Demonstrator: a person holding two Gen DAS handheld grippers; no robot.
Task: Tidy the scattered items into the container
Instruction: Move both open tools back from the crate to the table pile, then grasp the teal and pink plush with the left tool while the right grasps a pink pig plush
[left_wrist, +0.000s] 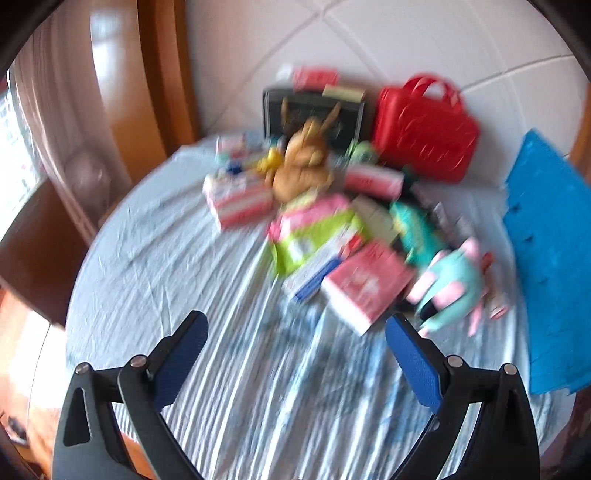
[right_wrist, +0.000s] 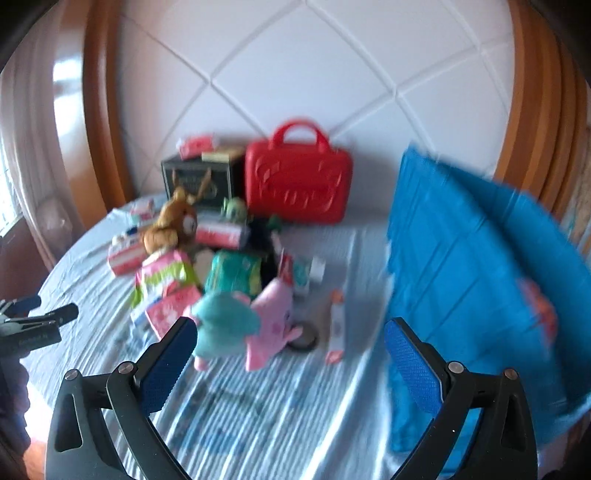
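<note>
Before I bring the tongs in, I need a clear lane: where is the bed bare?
Bare striped sheet lies left of the pile and in front, between the pile and both open tongs. A narrower strip runs between the pink-and-teal plush and the blue cover. Crowded: from the brown plush to the red case.

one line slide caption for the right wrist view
Open right claw above a striped bedsheet, facing a plush toy and red case.
</note>
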